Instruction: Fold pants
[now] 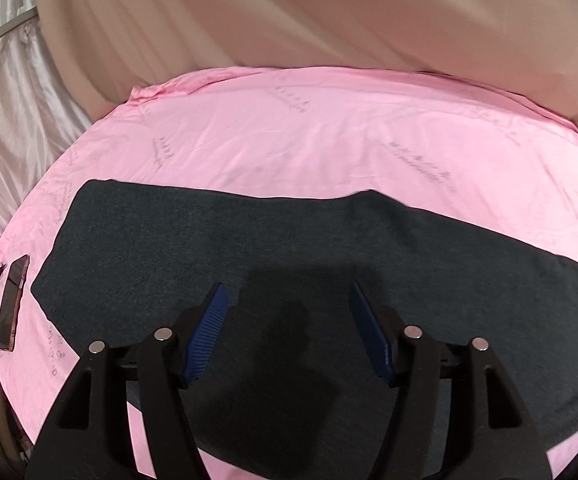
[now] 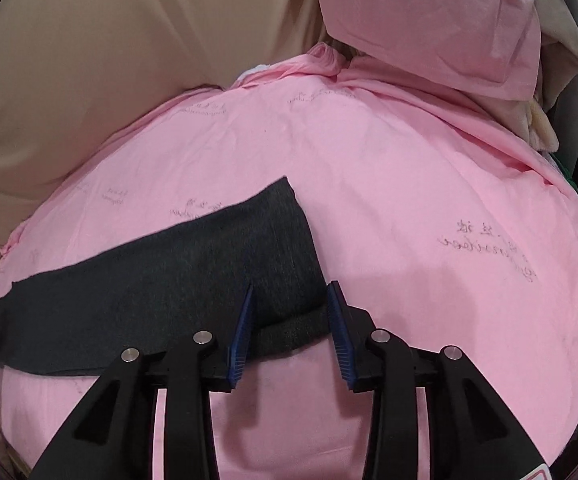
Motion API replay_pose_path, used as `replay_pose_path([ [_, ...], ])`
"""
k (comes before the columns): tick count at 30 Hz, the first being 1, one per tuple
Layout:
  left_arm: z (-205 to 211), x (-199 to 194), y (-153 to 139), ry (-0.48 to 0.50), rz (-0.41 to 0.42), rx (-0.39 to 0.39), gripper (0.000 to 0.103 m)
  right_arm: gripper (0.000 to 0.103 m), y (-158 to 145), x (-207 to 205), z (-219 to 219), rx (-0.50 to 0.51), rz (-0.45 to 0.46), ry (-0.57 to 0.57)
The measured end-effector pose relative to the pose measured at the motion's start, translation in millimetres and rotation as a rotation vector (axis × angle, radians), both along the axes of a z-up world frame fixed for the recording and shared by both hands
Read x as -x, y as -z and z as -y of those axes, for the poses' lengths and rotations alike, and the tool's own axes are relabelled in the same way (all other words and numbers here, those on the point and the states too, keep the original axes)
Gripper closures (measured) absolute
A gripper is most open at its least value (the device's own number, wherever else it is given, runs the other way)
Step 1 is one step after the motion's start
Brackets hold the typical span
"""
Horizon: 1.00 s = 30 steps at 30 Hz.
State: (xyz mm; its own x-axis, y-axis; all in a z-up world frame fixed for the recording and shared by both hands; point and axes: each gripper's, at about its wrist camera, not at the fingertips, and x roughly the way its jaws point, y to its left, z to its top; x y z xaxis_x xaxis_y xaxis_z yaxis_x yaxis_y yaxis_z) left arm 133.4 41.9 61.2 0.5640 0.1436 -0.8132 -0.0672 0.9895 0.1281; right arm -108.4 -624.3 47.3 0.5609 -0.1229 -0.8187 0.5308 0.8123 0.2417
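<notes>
Dark grey pants (image 1: 249,232) lie flat in a long band across a pink bed sheet (image 1: 329,136). My left gripper (image 1: 288,286) hovers over the middle of the pants, open, with nothing between its blue pads (image 1: 209,328). In the right wrist view the pants (image 2: 169,280) stretch away to the left. Their right end, with a rolled edge (image 2: 289,332), sits between the fingers of my right gripper (image 2: 292,285). The jaws stand apart and the pads (image 2: 241,332) do not squeeze the cloth.
A phone (image 1: 11,304) with a cable lies on the sheet near the left edge of the bed. A pink pillow (image 2: 429,20) rests at the far right corner. Beige cloth (image 1: 289,12) hangs behind the bed. Bare pink sheet (image 2: 429,208) spreads right of the pants.
</notes>
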Motion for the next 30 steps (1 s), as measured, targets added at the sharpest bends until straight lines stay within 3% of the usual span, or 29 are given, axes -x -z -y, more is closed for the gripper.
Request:
replay_pose_path([
  [1,3.4,0.8,-0.3,0.012,-0.002,0.007,0.042,0.099,-1.3,-2.4,0.7,0.021,-0.014,0.015],
  [4,11.4,7.3,-0.3,0.047,-0.012,0.001,0.042,0.099,-32.4,11.5,-1.1,0.034,0.075,0.036],
  [6,13.6,12.1,1.0,0.065,-0.016,-0.014,0.041,0.099,-37.2,16.2,1.1,0.050,0.071,0.048],
  [9,12.9,15.4,8.5,0.065,-0.036,-0.013,0.037,0.092,-11.2,20.7,9.6,0.039,-0.054,0.091],
  [12,10.2,18.1,13.1,0.055,-0.051,0.004,0.037,0.087,-5.7,43.7,11.5,-0.086,0.028,0.140],
  [14,9.5,19.9,12.3,0.060,-0.049,0.010,0.037,0.054,-4.3,52.6,7.4,-0.140,0.070,0.157],
  [19,4.2,24.7,8.2,0.054,-0.044,0.042,0.031,0.045,0.9,44.3,-4.2,-0.173,0.081,0.170],
  [22,-0.6,30.1,7.0,0.055,-0.041,0.065,0.025,0.045,2.6,34.3,-8.4,-0.218,0.101,0.165],
  [27,-21.0,39.9,4.4,0.036,-0.024,0.071,0.016,0.044,5.0,11.3,-16.1,-0.168,0.070,0.191],
  [28,-29.5,40.8,3.0,0.022,-0.020,0.081,0.016,0.048,6.0,9.9,-15.7,-0.170,0.073,0.200],
  [30,-51.6,42.1,0.8,-0.012,-0.012,0.104,0.016,0.073,11.9,6.9,-16.3,-0.208,0.071,0.212],
])
